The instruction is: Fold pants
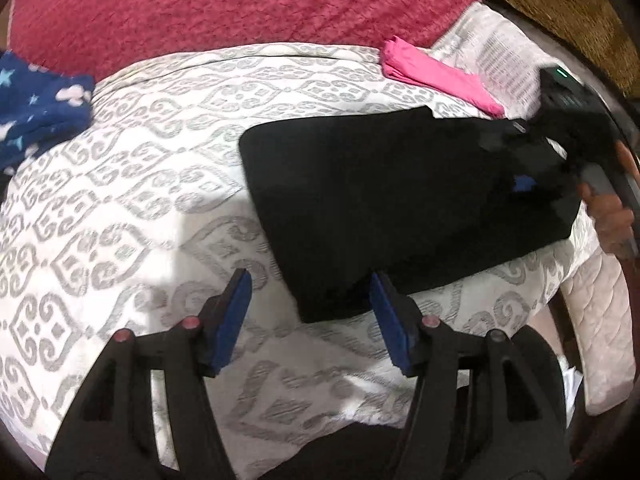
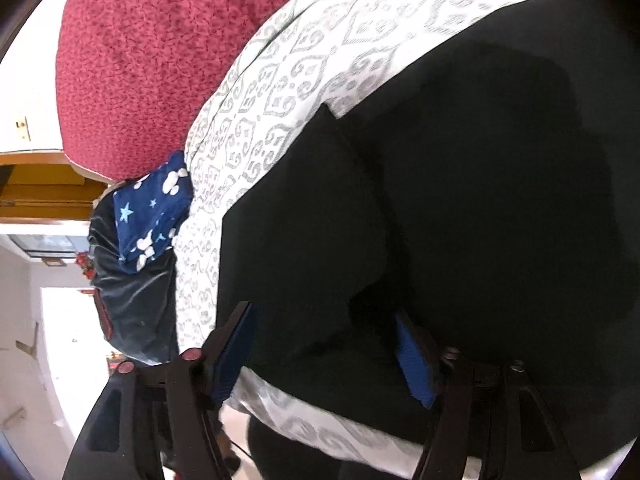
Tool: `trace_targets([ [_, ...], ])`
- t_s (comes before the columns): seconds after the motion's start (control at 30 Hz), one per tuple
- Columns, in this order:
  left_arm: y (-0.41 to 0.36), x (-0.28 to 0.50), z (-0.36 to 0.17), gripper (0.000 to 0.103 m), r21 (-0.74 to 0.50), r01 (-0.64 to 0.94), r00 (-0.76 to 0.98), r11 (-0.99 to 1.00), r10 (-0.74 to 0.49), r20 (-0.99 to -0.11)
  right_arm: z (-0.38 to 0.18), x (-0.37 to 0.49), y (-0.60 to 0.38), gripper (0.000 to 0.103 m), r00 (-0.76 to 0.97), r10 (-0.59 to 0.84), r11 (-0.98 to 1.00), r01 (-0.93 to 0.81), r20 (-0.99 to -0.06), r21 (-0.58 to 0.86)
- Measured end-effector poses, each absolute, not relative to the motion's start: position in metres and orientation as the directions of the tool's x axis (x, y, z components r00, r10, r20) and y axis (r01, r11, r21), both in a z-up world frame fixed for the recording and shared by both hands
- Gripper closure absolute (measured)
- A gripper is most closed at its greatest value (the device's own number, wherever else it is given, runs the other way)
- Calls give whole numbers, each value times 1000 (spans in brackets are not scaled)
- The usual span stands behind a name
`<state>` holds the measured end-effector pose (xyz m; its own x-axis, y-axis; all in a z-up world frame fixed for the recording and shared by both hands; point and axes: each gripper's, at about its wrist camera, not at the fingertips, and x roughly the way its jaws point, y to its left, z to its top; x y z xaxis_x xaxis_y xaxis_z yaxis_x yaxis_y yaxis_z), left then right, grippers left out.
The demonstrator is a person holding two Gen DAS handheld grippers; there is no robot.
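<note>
The black pants [image 1: 400,196] lie folded into a flat oblong on the white patterned bed cover [image 1: 132,184]. My left gripper [image 1: 310,300] is open and empty, hovering just before the near corner of the pants. In the right wrist view the pants [image 2: 460,184] fill most of the frame. My right gripper [image 2: 326,340] is open, its blue pads [image 2: 412,354] spread just over the near edge of the pants. The right gripper also shows in the left wrist view [image 1: 576,120] at the far end of the pants, blurred.
A red fuzzy blanket [image 1: 240,4] lies at the back. A folded pink garment [image 1: 436,72] sits behind the pants. A blue star-print garment [image 1: 36,108] lies at the far left, also in the right wrist view [image 2: 152,208]. The bed edge runs close below the pants [image 2: 320,428].
</note>
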<state>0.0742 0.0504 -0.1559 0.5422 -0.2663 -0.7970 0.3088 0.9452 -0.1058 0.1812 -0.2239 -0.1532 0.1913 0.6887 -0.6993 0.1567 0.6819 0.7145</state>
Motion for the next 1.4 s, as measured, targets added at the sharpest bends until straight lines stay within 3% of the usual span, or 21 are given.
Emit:
trace_targets([
  [0.13,39,75,-158,39,-89,348,527,933,-274,-805,-164,197,-207,31,200,681,671,216,-705,709],
  [0.2,37,76,-159,36,-85,350,521,933,-270,-810,-151,199,-195,95,217,623,742,140,-752,655],
  [0.23,34,77,-160,36,-82,349,519,934,-266,-812,-143,197,-191,96,235,585,779,102,-776,618],
  [0.6,26,86,-160,35,-75,282,534,956,-222,-816,-27,151,-225,96,563,416,885,-72,-714,460],
  [0.83,14,77,-161,35,26,295,554,955,-149,-819,-112,150,-266,96,436,357,901,72,-826,427],
  [0.93,14,76,-161,35,35,300,552,953,-143,-821,-147,143,-278,96,396,391,870,136,-831,474],
  [1.27,12,78,-159,35,22,307,531,951,-152,-833,-120,137,-276,96,470,379,875,100,-797,474],
  [1.4,12,78,-157,35,28,326,523,945,-156,-838,-143,133,-285,86,410,346,897,118,-844,425],
])
